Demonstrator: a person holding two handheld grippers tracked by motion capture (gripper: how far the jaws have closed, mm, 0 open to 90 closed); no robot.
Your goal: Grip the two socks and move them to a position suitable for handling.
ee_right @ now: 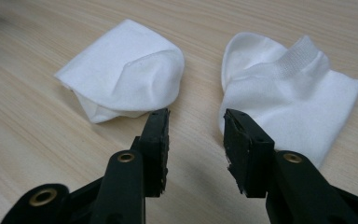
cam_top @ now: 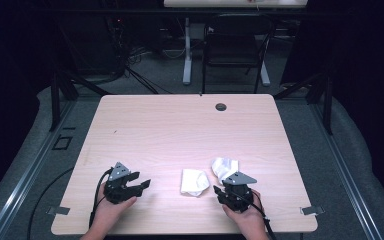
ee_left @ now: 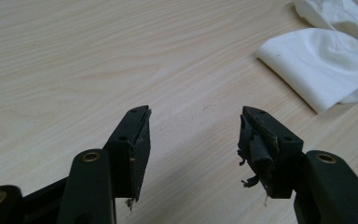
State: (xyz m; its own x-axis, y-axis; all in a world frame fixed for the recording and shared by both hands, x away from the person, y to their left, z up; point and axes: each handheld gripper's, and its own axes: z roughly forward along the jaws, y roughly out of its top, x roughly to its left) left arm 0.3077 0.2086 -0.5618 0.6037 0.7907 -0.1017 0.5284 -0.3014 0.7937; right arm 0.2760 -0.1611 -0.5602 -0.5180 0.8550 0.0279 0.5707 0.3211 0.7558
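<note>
Here, pale wood table (cam_top: 180, 130), dark room; left claw (cam_top: 142, 186) wide, right claw (cam_top: 219, 192) part-open, both empty.

Two black tongs (ee_right: 196, 116) stick up from the bottom, with a gap between their tips and nothing held in it. Just past them, two white socks lie on the light wooden surface (ee_right: 37, 154). The folded sock (ee_right: 126, 70) is at the left and the ribbed-cuff sock (ee_right: 284, 88) is at the right, slightly apart.
</note>
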